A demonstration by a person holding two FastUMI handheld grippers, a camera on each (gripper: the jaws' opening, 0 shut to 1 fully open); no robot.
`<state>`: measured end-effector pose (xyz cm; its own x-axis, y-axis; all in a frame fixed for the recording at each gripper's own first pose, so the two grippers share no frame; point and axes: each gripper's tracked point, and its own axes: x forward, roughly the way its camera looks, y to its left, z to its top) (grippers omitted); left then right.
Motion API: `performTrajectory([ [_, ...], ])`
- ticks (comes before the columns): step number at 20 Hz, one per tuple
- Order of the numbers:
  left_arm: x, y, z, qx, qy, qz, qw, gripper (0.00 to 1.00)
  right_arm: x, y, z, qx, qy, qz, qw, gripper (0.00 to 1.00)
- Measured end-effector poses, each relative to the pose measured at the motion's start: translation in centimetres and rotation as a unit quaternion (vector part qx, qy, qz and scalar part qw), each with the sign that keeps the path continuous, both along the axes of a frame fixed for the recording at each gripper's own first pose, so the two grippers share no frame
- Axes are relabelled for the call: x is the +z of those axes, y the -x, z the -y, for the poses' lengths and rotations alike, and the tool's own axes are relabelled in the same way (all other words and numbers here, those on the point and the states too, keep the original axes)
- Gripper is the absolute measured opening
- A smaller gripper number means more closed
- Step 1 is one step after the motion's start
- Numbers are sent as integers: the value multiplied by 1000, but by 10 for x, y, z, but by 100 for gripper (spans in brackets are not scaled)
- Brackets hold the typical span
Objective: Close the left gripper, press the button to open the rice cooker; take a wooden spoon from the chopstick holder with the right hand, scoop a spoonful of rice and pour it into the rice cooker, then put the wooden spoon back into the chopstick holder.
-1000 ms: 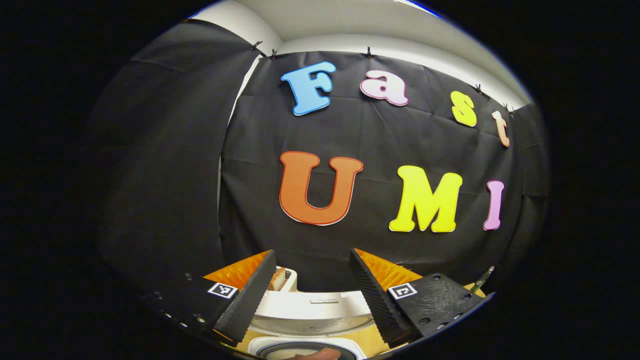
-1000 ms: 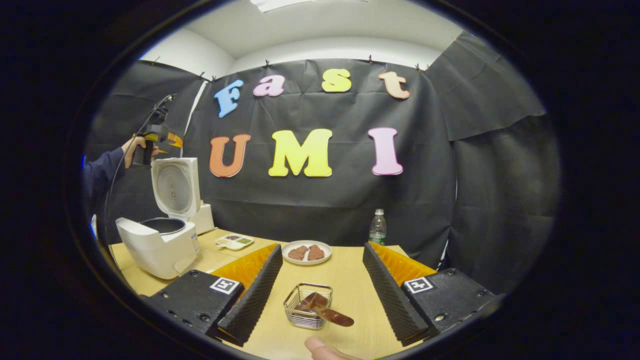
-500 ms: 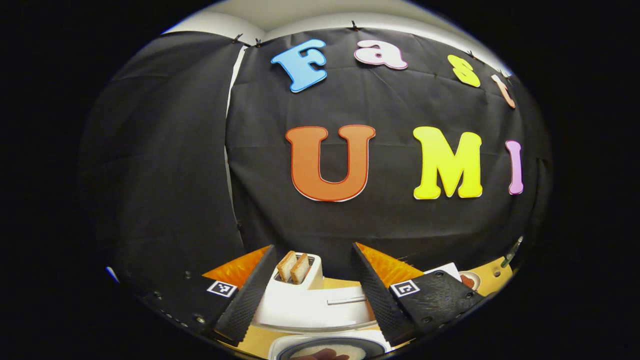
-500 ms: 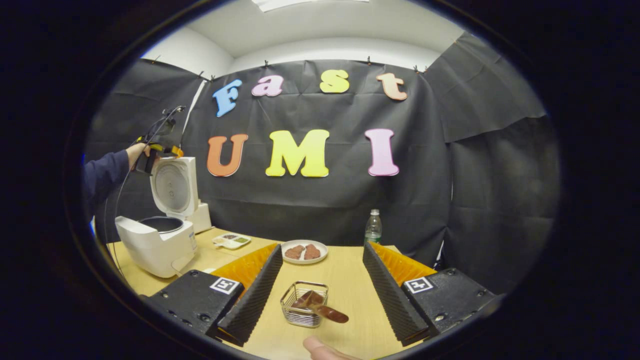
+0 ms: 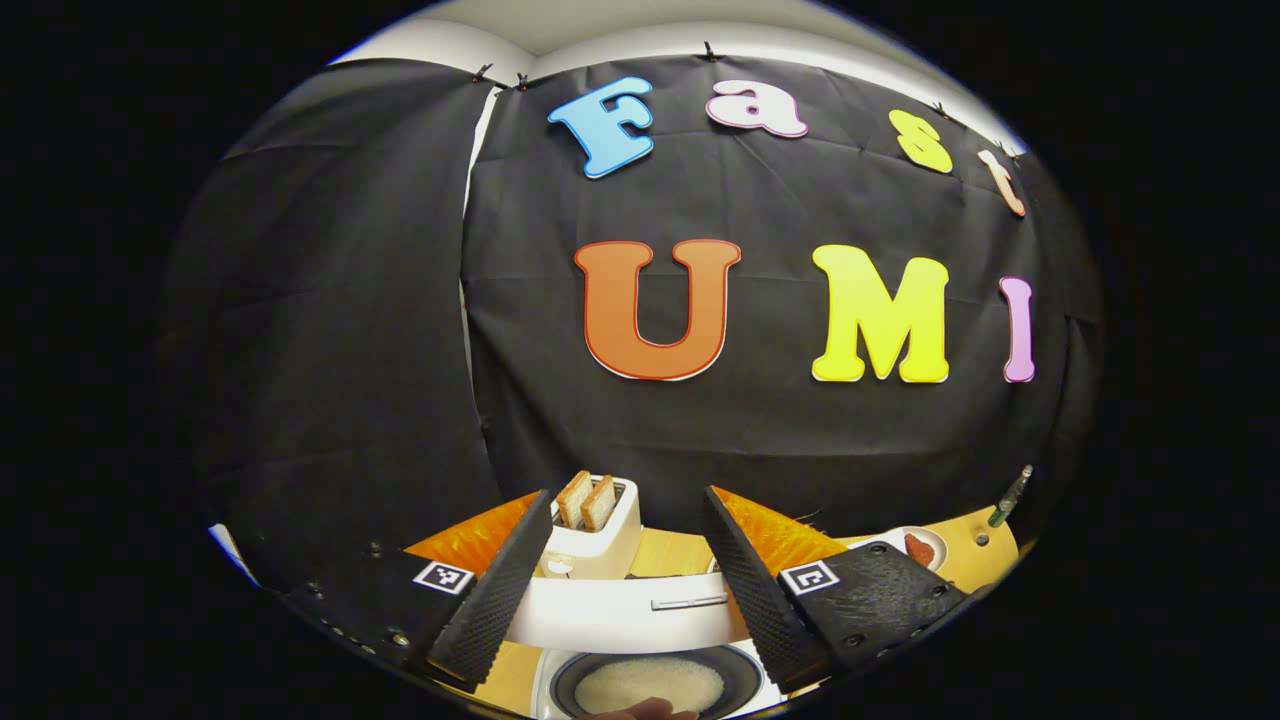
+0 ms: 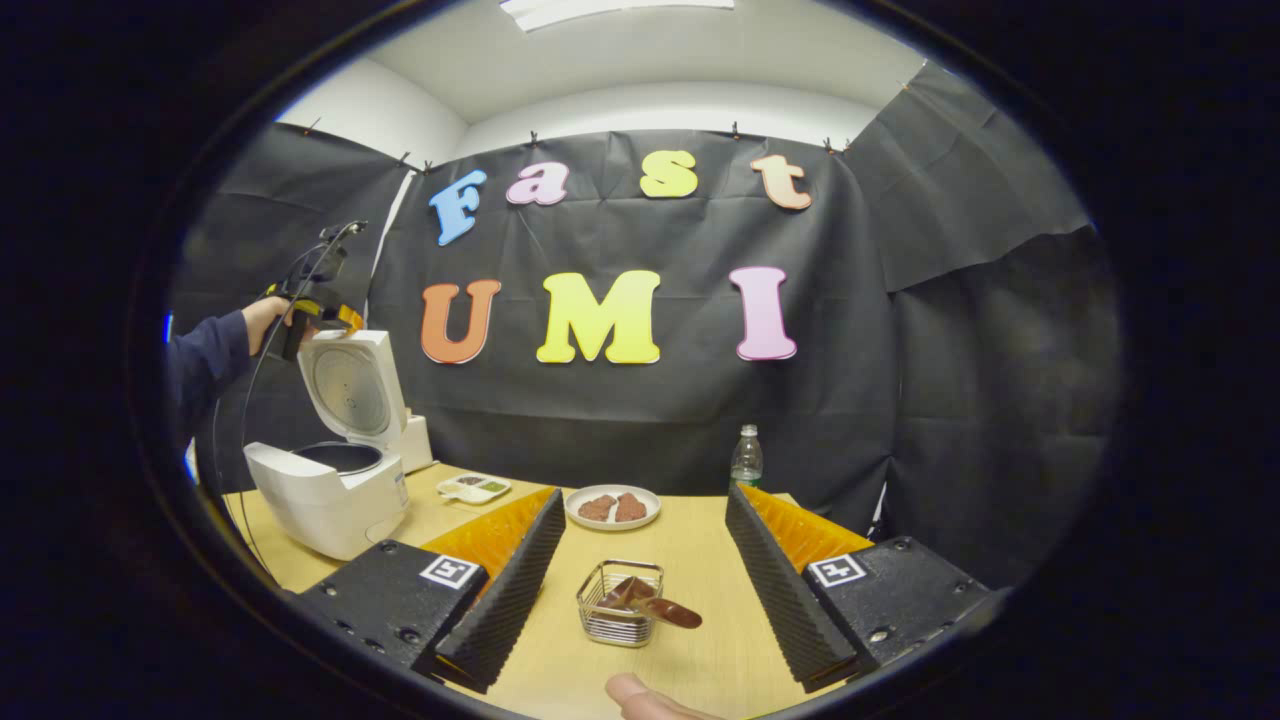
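Far left in the right gripper view, your left gripper [image 6: 318,312] hangs at the top edge of the raised lid [image 6: 352,388] of the rice cooker [image 6: 330,492]. In the left gripper view its fingers [image 5: 492,600] stand apart with nothing between them, and white rice shows in the inner pot [image 5: 650,682] below. A careless sweep here could knock the lid shut — that is the risk on this side.

Moving right, the wire chopstick holder [image 6: 620,605] sits on the table [image 6: 700,570] between the spread, empty fingers of your right gripper [image 6: 640,590], with the wooden spoon [image 6: 650,603] leaning out over its rim. The spoon is not yet gripped. The holder looks light — clip its rim or grab the spoon off-centre and, I'd judge, the basket tips or slides. Further right, a plate [image 6: 612,506] and a bottle [image 6: 745,460] stand well clear.
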<state>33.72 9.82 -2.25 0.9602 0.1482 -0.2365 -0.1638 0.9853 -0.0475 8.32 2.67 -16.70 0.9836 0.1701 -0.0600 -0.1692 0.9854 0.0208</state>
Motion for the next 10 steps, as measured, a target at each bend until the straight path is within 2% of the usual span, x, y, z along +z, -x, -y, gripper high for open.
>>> performTrajectory([
  [10, -65, 75, 33, -30, 16, -45, 998, 95, 15, 33, -1, 6, -10, 1, 1000, 100],
])
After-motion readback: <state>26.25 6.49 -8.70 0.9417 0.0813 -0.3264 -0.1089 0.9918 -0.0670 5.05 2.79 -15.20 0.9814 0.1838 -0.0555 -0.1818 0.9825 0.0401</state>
